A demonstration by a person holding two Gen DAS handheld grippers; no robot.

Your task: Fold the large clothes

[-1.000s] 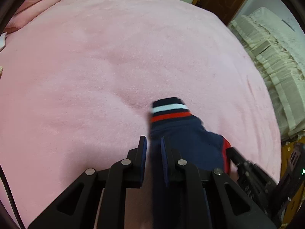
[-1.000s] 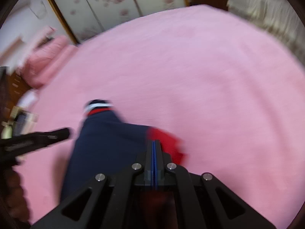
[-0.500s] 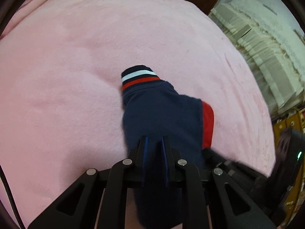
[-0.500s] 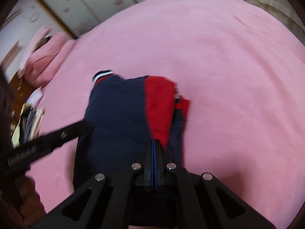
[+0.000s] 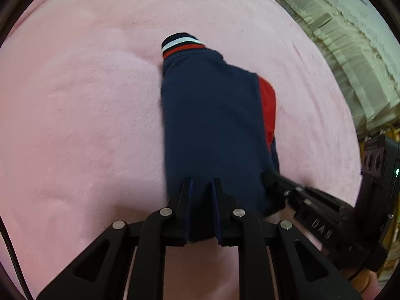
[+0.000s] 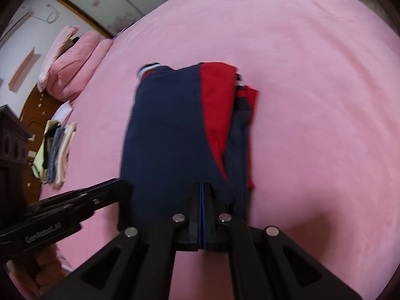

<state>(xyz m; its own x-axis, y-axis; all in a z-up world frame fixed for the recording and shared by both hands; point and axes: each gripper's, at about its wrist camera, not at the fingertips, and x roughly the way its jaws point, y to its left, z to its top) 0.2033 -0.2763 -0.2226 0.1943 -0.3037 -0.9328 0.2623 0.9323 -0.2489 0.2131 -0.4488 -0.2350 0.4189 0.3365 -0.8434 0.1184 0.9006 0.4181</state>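
A navy garment (image 5: 212,125) with a red panel (image 6: 217,105) and a striped cuff (image 5: 180,43) lies folded lengthwise on the pink bed cover (image 5: 75,100). My left gripper (image 5: 202,190) is shut on its near edge, with navy fabric bunched between the fingers. My right gripper (image 6: 201,187) is shut tight on the same near edge, further right by the red panel. In the right wrist view the left gripper (image 6: 120,187) sits at the garment's (image 6: 170,137) left corner. In the left wrist view the right gripper (image 5: 275,182) sits at its right corner.
Pink pillows (image 6: 72,67) lie at the head of the bed (image 6: 312,75). A stack of folded clothes (image 6: 57,152) sits near its left edge, beside dark wooden furniture (image 6: 10,150). A cream pleated cover (image 5: 350,50) lies beyond the right edge.
Both grippers have drawn back toward the near side with the garment's edge. Far more of the garment now lies stretched out in front of them, and its red panel shows.
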